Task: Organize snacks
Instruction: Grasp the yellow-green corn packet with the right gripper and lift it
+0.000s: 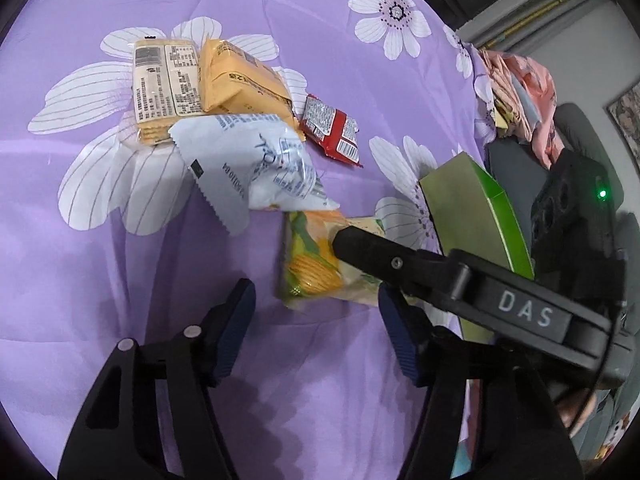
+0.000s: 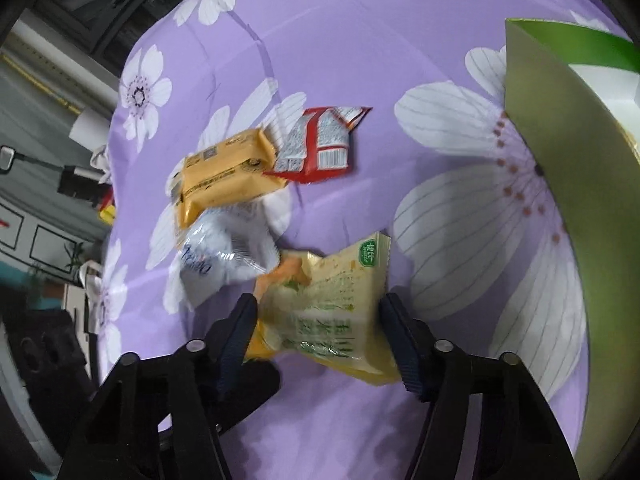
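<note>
Purple cloth (image 1: 320, 60) with white flowers covers the table, and the snacks lie in a loose heap on it: a pale cracker pack (image 1: 166, 88), an orange pack (image 1: 240, 80) leaning on it, a white bag (image 1: 256, 160) draped over both, and a red packet (image 1: 332, 132) just beside them. My right gripper (image 2: 318, 332) has its jaws spread around the yellow-green bag (image 2: 328, 312) — the pads sit at either edge of the bag, and from the right wrist view I judge they are touching or very nearly so, though not yet squeezing it flat. From the left wrist view, one right finger (image 1: 372, 248) lies across that same bag (image 1: 316, 268), which sits between the heap and the green box (image 1: 476, 220) standing open at the right. My left gripper (image 1: 316, 332) is open with nothing between its pads, hovering low over bare cloth near the bag. The step in hand, as I read it, is taking this bag and carrying it to the box. To do it well I would close slowly on the bag's middle, where the contents give the pads something firm, not on the crimped end, which could slip. The white bag's corner overlaps the far end of mine, so I would lift straight up first and only then swing right, or the heap will drag along. I would keep the left gripper clear of the path — it is close enough to snag.
</note>
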A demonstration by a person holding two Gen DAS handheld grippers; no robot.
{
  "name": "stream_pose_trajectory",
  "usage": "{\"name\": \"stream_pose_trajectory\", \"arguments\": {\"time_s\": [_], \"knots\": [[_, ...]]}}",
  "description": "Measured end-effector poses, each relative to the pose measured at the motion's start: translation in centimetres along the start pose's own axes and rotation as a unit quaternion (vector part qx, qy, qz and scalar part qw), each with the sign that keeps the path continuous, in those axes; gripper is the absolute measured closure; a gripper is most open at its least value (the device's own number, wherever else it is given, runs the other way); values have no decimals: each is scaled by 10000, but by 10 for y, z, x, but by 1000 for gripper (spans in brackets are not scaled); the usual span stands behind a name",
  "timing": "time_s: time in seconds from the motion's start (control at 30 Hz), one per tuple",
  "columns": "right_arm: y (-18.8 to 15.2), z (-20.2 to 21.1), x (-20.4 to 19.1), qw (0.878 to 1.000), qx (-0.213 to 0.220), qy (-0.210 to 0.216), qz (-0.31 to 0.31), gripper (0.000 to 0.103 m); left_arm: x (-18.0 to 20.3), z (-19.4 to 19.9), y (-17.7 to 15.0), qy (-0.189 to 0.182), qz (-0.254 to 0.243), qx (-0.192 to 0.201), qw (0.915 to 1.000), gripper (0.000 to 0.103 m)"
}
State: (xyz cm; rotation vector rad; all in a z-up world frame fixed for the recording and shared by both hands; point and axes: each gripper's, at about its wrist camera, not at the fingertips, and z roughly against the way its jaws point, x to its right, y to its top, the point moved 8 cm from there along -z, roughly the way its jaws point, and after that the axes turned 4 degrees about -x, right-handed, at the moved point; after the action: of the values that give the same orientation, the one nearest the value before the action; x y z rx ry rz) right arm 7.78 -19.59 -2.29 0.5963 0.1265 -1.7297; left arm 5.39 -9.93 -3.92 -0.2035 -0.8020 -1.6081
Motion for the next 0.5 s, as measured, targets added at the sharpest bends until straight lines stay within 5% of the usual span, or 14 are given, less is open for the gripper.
{"name": "stream_pose_trajectory", "arguments": {"time_s": [0.3, 0.5], "knots": [[1, -5, -9, 9998, -43, 99, -178, 43, -8, 9, 4, 194, -75, 98, 9997, 43], [12, 3, 8, 9970, 192, 327, -673, 43, -20, 15, 17, 73, 171, 313, 9993, 29]]}}
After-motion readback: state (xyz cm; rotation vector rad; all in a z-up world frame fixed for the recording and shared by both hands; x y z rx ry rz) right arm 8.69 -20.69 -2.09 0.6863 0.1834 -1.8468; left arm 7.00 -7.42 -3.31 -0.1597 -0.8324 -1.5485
